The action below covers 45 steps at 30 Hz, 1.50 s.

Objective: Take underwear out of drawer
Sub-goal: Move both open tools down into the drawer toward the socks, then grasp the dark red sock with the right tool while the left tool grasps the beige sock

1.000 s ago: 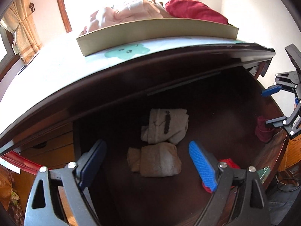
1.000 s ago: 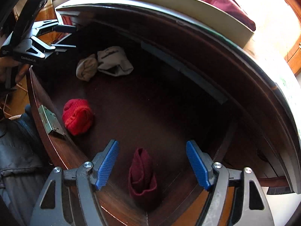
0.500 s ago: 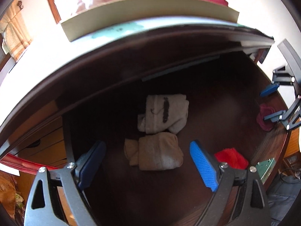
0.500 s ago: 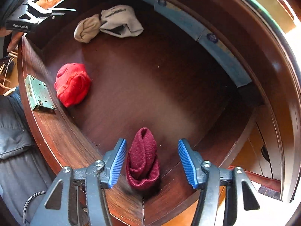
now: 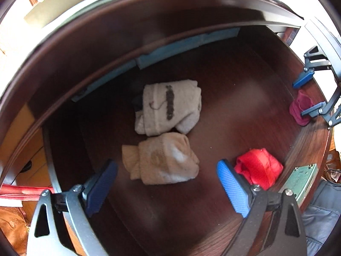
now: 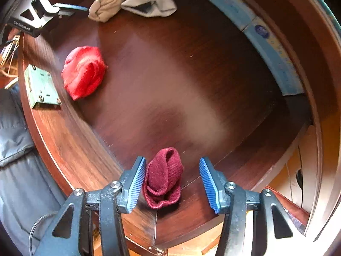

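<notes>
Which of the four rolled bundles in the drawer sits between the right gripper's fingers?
The dark maroon bundle, in the drawer's near corner; the bright red, beige and white bundles lie apart.

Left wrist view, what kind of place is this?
Probably a bedroom: an open dark wooden drawer in a dresser, holding rolled clothing such as a beige roll and a red roll.

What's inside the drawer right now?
Four rolled pieces lie in the drawer: maroon roll between the open right tongs, red roll, beige roll, white roll. Anything beneath them is covered.
</notes>
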Each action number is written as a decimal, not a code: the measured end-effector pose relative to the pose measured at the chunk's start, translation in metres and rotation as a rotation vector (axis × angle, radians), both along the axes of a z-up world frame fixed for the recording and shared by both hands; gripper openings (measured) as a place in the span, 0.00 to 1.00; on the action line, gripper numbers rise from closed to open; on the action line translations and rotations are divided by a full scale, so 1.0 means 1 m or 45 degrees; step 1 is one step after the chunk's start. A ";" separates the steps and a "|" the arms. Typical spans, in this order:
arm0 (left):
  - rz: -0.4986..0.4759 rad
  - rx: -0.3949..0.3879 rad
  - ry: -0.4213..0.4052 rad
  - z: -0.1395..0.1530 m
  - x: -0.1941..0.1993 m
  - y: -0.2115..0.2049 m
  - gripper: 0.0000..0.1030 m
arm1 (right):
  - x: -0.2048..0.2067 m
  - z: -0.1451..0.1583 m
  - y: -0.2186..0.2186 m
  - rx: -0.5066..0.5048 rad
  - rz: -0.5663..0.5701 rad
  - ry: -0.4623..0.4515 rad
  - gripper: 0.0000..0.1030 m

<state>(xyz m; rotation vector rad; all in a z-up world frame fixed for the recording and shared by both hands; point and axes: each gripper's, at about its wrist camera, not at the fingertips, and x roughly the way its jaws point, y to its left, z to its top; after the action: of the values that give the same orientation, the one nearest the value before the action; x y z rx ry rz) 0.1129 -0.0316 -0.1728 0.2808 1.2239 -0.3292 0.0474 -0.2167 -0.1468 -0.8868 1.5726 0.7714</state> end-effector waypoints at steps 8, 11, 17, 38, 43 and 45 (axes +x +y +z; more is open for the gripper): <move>-0.011 -0.002 0.029 -0.009 -0.001 -0.004 0.93 | -0.001 -0.030 0.018 -0.158 0.116 0.094 0.53; -0.002 -0.014 0.039 -0.008 -0.002 -0.005 0.93 | -0.003 -0.045 0.019 -0.210 0.148 0.109 0.46; 0.023 -0.042 0.067 -0.011 0.001 0.002 0.93 | -0.013 -0.047 0.031 -0.145 0.164 0.038 0.25; 0.008 0.080 0.127 -0.025 0.019 -0.024 0.82 | 0.003 -0.007 0.031 0.548 -0.262 -0.218 0.23; -0.005 0.097 0.173 -0.030 0.022 -0.031 0.64 | 0.007 0.005 0.043 0.656 -0.337 -0.234 0.23; -0.006 0.098 0.166 -0.029 0.023 -0.032 0.62 | 0.005 0.006 0.045 0.697 -0.368 -0.240 0.23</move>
<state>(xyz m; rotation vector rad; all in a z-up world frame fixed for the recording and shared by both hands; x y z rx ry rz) 0.1363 -0.0633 -0.2013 0.3326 1.3667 -0.3090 0.0523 -0.1721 -0.1410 -0.3123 1.1984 0.8241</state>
